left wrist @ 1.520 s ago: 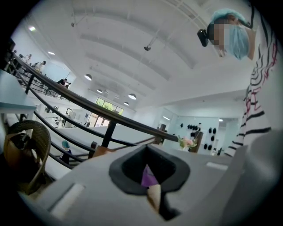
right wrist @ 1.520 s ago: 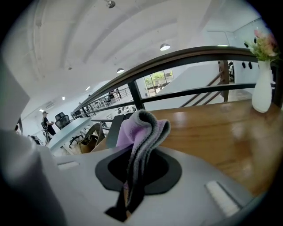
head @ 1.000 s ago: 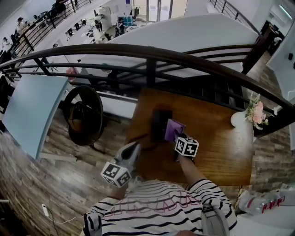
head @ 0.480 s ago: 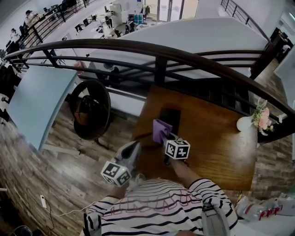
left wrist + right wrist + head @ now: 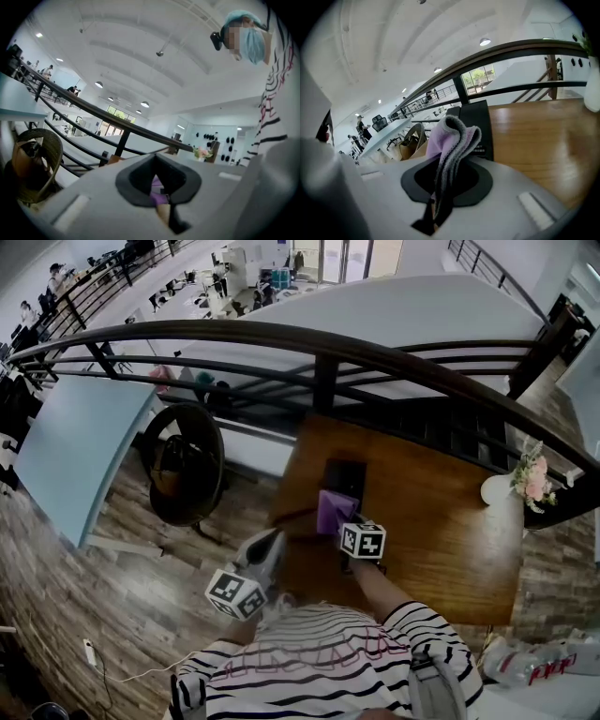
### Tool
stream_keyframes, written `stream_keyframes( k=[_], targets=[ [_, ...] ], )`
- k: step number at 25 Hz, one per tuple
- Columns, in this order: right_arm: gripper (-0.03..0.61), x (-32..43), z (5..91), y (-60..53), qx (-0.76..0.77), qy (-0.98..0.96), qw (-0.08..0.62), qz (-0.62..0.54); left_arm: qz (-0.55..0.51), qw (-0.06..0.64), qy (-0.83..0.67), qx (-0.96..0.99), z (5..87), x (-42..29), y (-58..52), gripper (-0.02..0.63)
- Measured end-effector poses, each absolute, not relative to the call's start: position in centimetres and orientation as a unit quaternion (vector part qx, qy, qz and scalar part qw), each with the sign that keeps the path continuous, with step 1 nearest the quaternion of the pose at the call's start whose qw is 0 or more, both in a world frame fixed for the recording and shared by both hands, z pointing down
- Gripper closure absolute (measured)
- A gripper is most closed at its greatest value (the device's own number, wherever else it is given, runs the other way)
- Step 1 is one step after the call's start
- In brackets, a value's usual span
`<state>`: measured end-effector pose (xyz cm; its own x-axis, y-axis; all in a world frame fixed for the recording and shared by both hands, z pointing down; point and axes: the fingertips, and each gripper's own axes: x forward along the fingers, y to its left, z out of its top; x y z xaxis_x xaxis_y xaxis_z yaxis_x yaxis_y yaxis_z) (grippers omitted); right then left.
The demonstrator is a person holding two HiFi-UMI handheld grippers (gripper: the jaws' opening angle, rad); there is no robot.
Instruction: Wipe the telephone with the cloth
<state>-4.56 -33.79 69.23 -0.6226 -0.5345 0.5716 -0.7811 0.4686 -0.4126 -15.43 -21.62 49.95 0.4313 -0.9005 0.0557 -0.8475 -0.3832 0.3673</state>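
Two grippers: right gripper [image 5: 345,526] pinches the purple cloth [image 5: 335,510]; telephone [image 5: 345,476] lies just beyond on the table [image 5: 441,521], long axis running toward frame top. Left gripper [image 5: 270,547], pressed together and empty, sits farther off at lower left.

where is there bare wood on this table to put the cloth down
The widest bare stretch of table lies between the telephone and the vase at the far right corner, reaching the near edge. The left part is crowded: telephone, cloth and the right gripper holding it bunch together there.
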Motion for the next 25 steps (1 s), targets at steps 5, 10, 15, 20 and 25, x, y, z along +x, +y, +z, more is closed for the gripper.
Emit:
stream_keyframes(
  k=[5,10,15,20,25],
  targets=[
    [0.543,-0.6,69.9,-34.4,0.427,-0.818,0.191,0.334,-0.076,0.176,-0.510,0.838,50.1,-14.0,-22.4,0.614],
    [0.543,3.2,70.2,-35.0,0.456,-0.803,0.191,0.333,-0.074,0.179,-0.490,0.850,50.2,-12.3,-23.3,0.614],
    [0.543,5.7,70.5,-35.4,0.479,-0.790,0.189,0.334,-0.073,0.180,-0.480,0.855,50.4,-11.7,-24.0,0.614],
    [0.543,6.9,70.4,-35.3,0.493,-0.780,0.184,0.339,-0.073,0.180,-0.475,0.858,50.2,-11.2,-24.2,0.614],
    [0.543,6.4,69.2,-34.6,0.489,-0.784,0.168,0.343,-0.071,0.178,-0.475,0.859,50.2,-11.5,-24.1,0.614]
  ],
)
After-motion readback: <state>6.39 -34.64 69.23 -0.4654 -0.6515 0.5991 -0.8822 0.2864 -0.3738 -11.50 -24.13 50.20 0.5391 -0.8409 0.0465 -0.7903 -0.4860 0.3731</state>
